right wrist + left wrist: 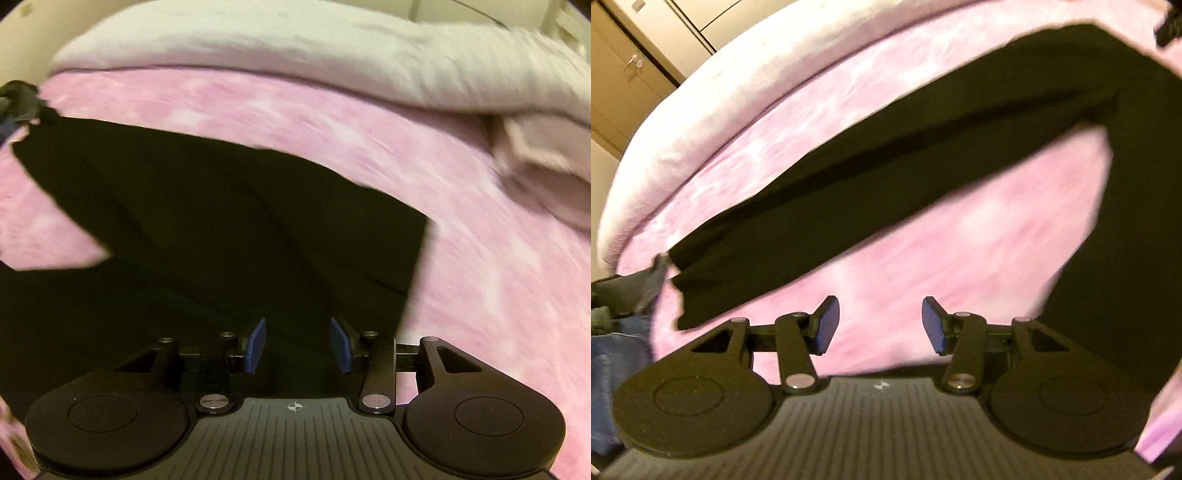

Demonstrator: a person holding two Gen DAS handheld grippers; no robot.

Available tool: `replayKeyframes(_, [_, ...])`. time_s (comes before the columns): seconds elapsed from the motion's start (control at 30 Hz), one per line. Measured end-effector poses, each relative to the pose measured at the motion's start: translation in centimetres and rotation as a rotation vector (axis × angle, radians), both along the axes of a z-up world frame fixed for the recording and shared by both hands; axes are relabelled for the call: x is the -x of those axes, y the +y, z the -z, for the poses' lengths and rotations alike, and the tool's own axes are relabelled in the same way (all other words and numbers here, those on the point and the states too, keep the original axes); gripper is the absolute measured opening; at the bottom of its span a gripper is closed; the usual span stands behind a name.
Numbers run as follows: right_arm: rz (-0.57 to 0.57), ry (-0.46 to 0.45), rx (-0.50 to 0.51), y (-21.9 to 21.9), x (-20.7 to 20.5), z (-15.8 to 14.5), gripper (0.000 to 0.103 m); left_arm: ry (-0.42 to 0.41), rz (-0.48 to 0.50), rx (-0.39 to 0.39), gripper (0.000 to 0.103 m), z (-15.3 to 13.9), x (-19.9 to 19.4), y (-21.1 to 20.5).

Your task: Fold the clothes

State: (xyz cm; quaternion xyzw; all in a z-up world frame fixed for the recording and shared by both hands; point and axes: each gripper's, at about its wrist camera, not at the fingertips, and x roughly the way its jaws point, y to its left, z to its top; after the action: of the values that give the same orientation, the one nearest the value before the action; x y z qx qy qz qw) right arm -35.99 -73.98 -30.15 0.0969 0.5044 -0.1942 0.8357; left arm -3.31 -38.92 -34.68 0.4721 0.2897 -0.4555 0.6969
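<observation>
Right now the black garment [871,192] lies spread on the pink sheet [923,258], and it is the 1 piece of clothing laid out flat. In your left view 1 long dark strip of it runs from the lower left up toward the upper right, where it joins a wider dark part going down the right edge. In your right view the garment [229,221] fills the middle and left, with a straight cut edge on its right side and pink sheet [480,277] beyond.

Your left gripper [880,324] stands part open over bare sheet; nothing is between its blue pads [827,325], and the garment's strip lies beyond the fingertips, apart from them. Your right gripper [297,345] is also part open, right over the black cloth; its blue pads [256,345] have a clear gap, and they press on nothing.

Both views are blurred. Past the sheet lies a pale bundle of bedding [332,48], and in your left view the same pale bedding [701,110] curves along the far side. Wooden cupboard doors [631,70] show at the upper left. Blue and grey clothes [617,332] sit at the left edge, just beside the sheet.
</observation>
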Motion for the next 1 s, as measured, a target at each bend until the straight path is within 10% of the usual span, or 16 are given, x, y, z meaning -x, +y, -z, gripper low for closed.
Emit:
replayKeyframes(0.43, [-0.096,0.118,-0.035,17.9,-23.2,6.5,0.044,-0.266,0.440,-0.153,0.028,5.5,-27.9,3.6])
replayKeyframes(0.73, [-0.178,0.198,0.037,18.1,-28.1,8.0,0.045,-0.293,0.855,-0.286,0.026,9.2,-31.7,2.5])
replayKeyframes(0.83, [-0.192,0.209,0.047,17.4,-28.3,8.0,0.046,-0.243,0.933,-0.327,0.003,9.4,-32.3,2.5])
replayKeyframes(1.0, [-0.231,0.200,0.051,16.6,-28.8,8.7,0.050,-0.190,0.946,-0.374,0.000,9.2,-32.4,2.3])
